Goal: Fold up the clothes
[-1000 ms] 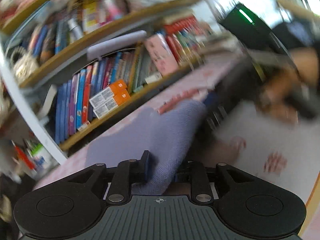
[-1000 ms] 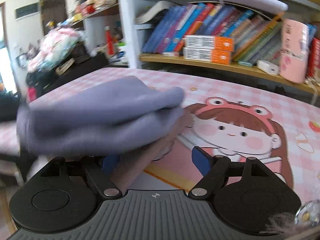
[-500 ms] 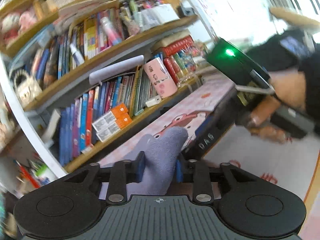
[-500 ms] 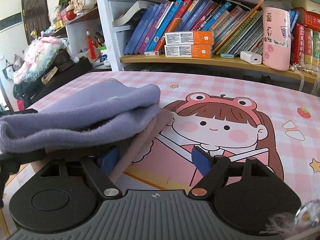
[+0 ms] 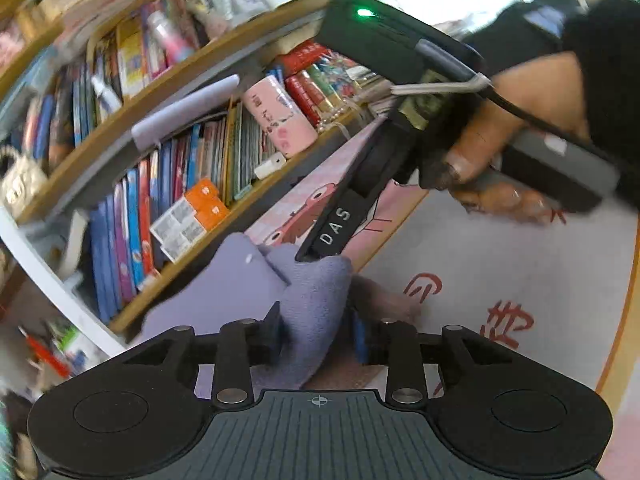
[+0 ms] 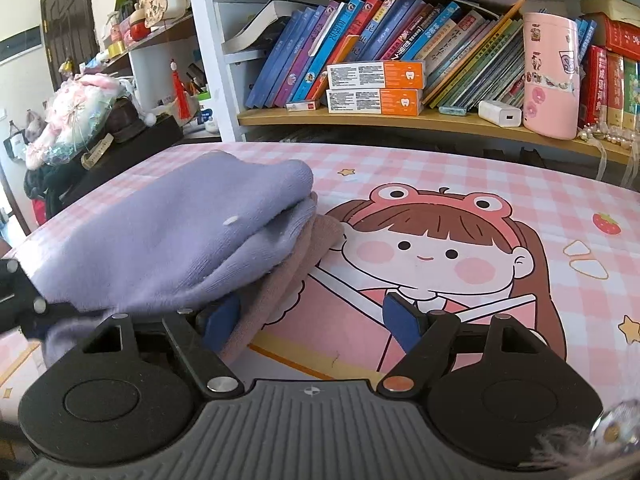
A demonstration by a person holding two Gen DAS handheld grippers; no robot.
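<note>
While left tongs open around it, lilac garment lies lengthwise toward bookshelf; right tongs gape.

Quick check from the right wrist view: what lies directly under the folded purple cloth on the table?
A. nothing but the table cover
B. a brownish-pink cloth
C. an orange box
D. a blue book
B: a brownish-pink cloth sticks out from beneath the purple cloth at its right edge, both lying on the table cover.

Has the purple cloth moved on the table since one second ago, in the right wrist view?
Yes. The purple cloth has come down: earlier its folded end hung above the cartoon girl's hair, now it lies flat beside it.
</note>
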